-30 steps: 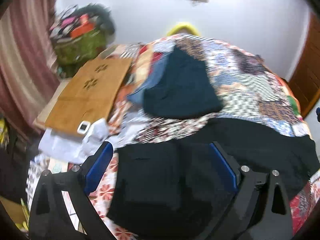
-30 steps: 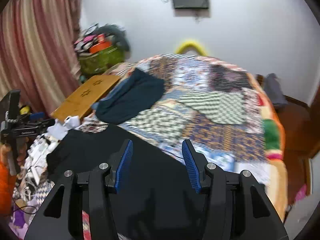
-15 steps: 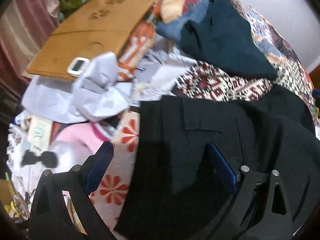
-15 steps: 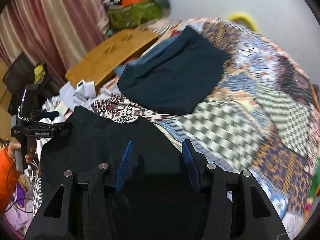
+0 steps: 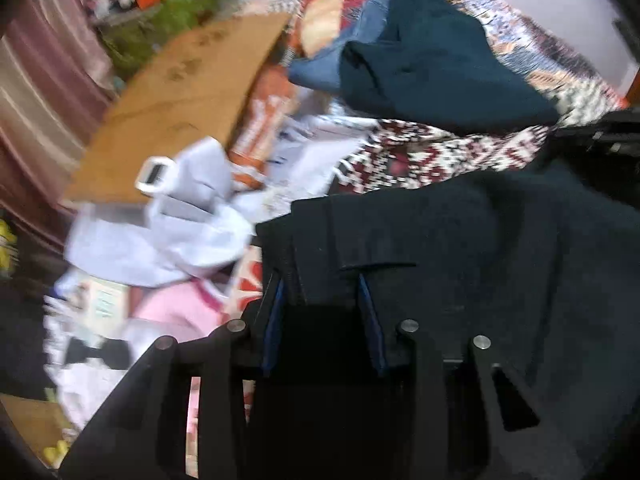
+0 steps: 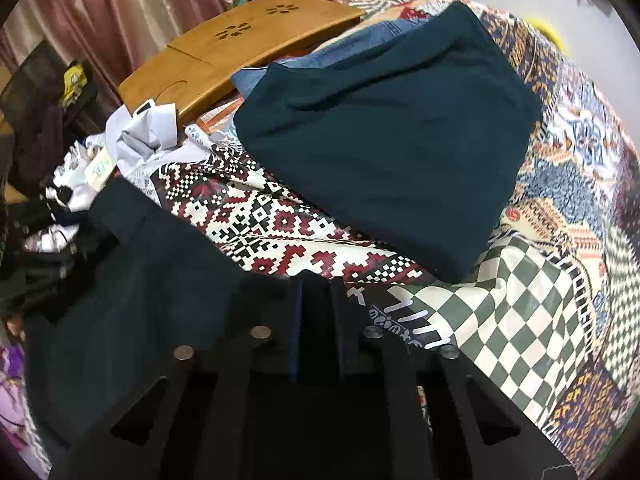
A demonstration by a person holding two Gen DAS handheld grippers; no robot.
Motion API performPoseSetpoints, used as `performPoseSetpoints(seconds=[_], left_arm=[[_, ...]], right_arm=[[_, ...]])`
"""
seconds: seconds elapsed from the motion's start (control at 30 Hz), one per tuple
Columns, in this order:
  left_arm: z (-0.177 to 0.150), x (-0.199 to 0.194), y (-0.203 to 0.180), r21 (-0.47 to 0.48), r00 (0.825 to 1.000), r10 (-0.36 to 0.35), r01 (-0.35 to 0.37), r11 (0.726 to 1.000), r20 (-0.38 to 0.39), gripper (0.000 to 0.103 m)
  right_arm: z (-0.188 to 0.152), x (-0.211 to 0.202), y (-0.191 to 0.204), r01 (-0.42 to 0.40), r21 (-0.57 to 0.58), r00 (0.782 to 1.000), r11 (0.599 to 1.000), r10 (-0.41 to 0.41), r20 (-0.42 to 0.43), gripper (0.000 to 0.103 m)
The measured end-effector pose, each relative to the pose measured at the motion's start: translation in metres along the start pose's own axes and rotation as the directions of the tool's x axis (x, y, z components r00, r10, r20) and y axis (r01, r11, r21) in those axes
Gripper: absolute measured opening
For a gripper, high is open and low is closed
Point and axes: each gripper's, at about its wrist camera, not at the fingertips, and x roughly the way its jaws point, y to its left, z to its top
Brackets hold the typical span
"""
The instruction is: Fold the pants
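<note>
Black pants [image 5: 460, 248] lie spread on the patchwork bedspread [image 6: 568, 184], waistband end toward the cluttered bed edge; left gripper [image 5: 324, 280] sits on the waistband, fingers drawn fairly close with black cloth between them, though firm contact cannot be confirmed in the blurred view; right gripper [image 6: 316, 284] has its fingers narrowed to a slim gap over the pants' far edge, apparently pinching fabric; a folded dark teal garment [image 6: 384, 128] rests beyond, near a wooden lap tray [image 6: 240, 40].

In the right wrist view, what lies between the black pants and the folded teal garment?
A red, white and black patterned cloth lies between the black pants and the teal garment.
</note>
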Motion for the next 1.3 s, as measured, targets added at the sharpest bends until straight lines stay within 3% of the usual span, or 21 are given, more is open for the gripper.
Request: performPoseSetpoints(seconds=[0.13,0.23,0.3,0.43,0.57,0.67,0.73,0.97,1.13,1.23,1.3], left_arm=[[0.000,0.005,-0.003,0.008,0.997,0.075,-0.075,0.997,0.001,0.038],[0.004,0.003,0.013,-0.069,1.000,0.019,-0.020,0.997,-0.017,0.038],[0.004,-0.007,0.022,-0.115,1.000,-0.012,0.010,0.993,-0.017,0.038],[-0.003,-0.047,0.037,-0.177,0.997,-0.069,0.073,0.981,0.031,0.043],[-0.016,-0.081,0.047,-0.221,0.992,-0.105,0.119,0.968,0.076,0.072],[-0.030,-0.093,0.050,-0.269,0.987,-0.143,0.157,0.950,0.073,0.081],[-0.042,-0.091,0.053,-0.324,0.982,-0.185,0.190,0.927,0.046,0.081],[-0.080,-0.074,0.050,-0.433,0.941,-0.336,0.290,0.854,-0.033,0.081],[-0.087,-0.061,0.039,-0.487,0.897,-0.439,0.359,0.796,-0.057,0.074],[-0.087,-0.055,0.033,-0.509,0.895,-0.443,0.358,0.782,-0.051,0.072],[-0.085,-0.049,0.028,-0.509,0.902,-0.429,0.342,0.790,-0.059,0.063]], right_arm=[[-0.002,-0.002,0.000,0.068,0.005,0.997,0.998,-0.068,0.047,0.008],[0.001,-0.005,-0.002,0.124,0.022,0.990,0.992,-0.125,0.063,0.004],[0.001,-0.017,-0.010,0.210,0.074,0.971,0.975,-0.217,0.101,0.004],[-0.011,-0.053,-0.045,0.117,0.231,0.980,0.966,-0.151,0.133,0.004],[-0.037,-0.097,-0.055,0.056,0.274,0.976,0.960,-0.111,0.188,0.011],[-0.064,-0.123,-0.050,0.020,0.290,0.969,0.957,-0.090,0.230,0.033],[-0.086,-0.138,-0.044,0.005,0.280,0.964,0.960,-0.079,0.255,0.042],[-0.156,-0.148,-0.025,0.103,0.207,0.963,0.973,-0.149,0.223,0.042],[-0.209,-0.147,-0.026,0.173,0.229,0.962,0.958,-0.215,0.170,0.043],[-0.231,-0.149,-0.033,0.178,0.283,0.960,0.942,-0.230,0.162,0.044],[-0.242,-0.153,-0.035,0.171,0.318,0.959,0.932,-0.232,0.164,0.048]])
